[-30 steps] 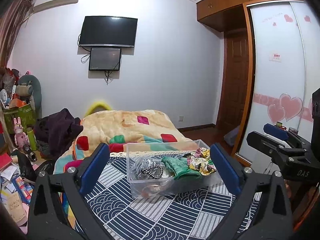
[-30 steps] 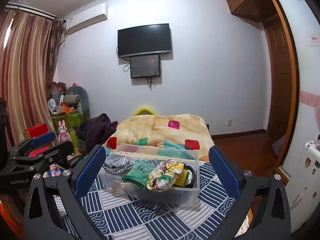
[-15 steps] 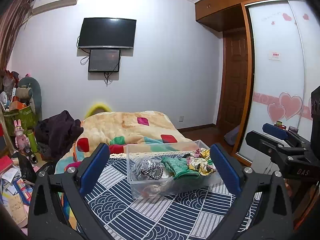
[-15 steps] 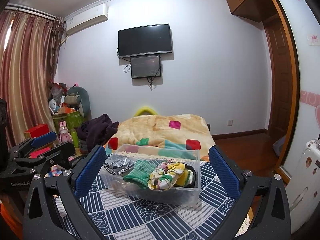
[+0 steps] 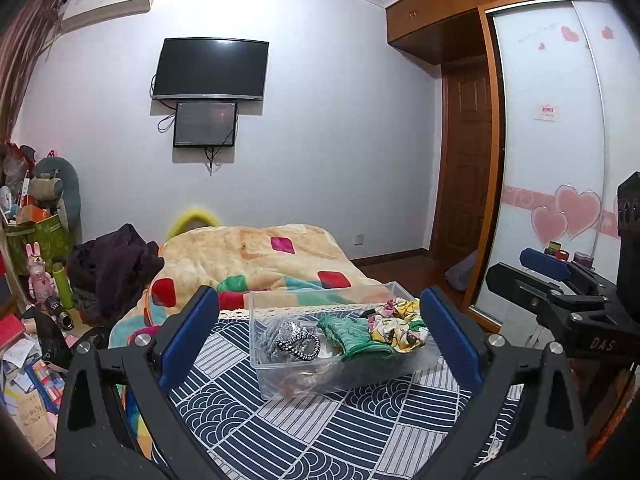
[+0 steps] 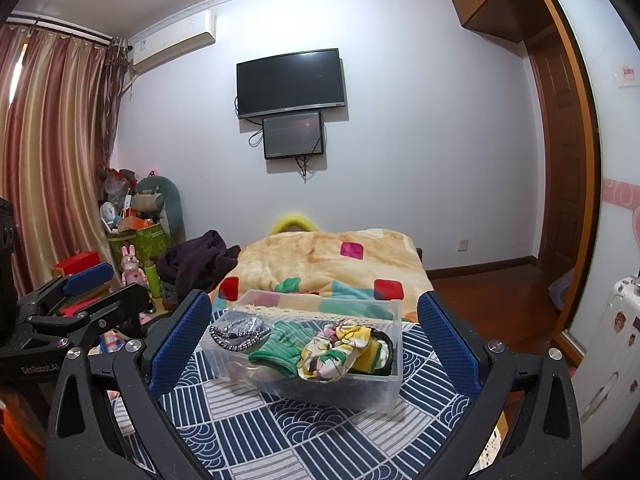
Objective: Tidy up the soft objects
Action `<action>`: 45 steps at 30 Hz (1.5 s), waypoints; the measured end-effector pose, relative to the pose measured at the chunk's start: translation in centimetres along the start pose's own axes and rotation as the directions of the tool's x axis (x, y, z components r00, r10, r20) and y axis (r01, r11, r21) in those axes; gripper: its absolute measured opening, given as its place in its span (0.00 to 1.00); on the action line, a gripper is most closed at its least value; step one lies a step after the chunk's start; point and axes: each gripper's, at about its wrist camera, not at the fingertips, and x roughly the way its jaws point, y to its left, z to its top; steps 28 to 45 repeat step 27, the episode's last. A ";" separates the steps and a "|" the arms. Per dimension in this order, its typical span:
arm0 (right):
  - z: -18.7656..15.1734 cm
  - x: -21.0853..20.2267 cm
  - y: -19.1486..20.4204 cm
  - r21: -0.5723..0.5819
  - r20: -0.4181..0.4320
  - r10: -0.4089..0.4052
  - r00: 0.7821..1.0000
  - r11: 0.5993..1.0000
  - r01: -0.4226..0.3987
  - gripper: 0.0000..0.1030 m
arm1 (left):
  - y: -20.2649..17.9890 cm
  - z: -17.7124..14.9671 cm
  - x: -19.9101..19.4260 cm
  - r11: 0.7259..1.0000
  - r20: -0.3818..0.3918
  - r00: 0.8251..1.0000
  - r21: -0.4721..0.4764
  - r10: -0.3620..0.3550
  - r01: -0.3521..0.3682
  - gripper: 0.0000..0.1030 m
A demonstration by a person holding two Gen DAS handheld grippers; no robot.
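Observation:
A clear plastic bin (image 5: 280, 376) (image 6: 384, 388) stands on a navy patterned cloth (image 5: 304, 432) (image 6: 280, 432). It holds a grey-black scrunchie (image 5: 294, 340) (image 6: 240, 330), a green knitted piece (image 5: 352, 338) (image 6: 286, 344), a floral yellow cloth (image 5: 396, 324) (image 6: 334, 350) and a yellow-black item (image 6: 378, 350). My left gripper (image 5: 320, 332) is open and empty, held back from the bin. My right gripper (image 6: 314, 340) is open and empty, likewise in front of the bin. Each gripper shows at the other view's edge.
A bed with an orange patchwork blanket (image 5: 256, 256) (image 6: 332, 260) lies behind the bin. A dark garment pile (image 5: 112, 268) and cluttered shelves (image 5: 32, 240) are at left. A sliding wardrobe (image 5: 560, 160) and a white suitcase (image 6: 612, 360) are at right.
Both grippers have shifted only slightly; the views have crept a little. The bin and its contents have not moved.

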 end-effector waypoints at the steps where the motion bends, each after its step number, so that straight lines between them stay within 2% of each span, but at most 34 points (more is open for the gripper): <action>1: 0.0 0.0 0.0 0.000 0.000 0.000 1.000 1.000 0.000 1.00 | 0.0 0.1 0.0 1.000 0.002 1.000 0.002 0.002 -0.002 0.99; 45: -0.2 -0.1 0.2 0.006 -0.011 0.002 1.000 1.000 -0.002 1.00 | -0.1 0.2 0.0 1.000 -0.010 1.000 -0.008 -0.015 0.015 0.99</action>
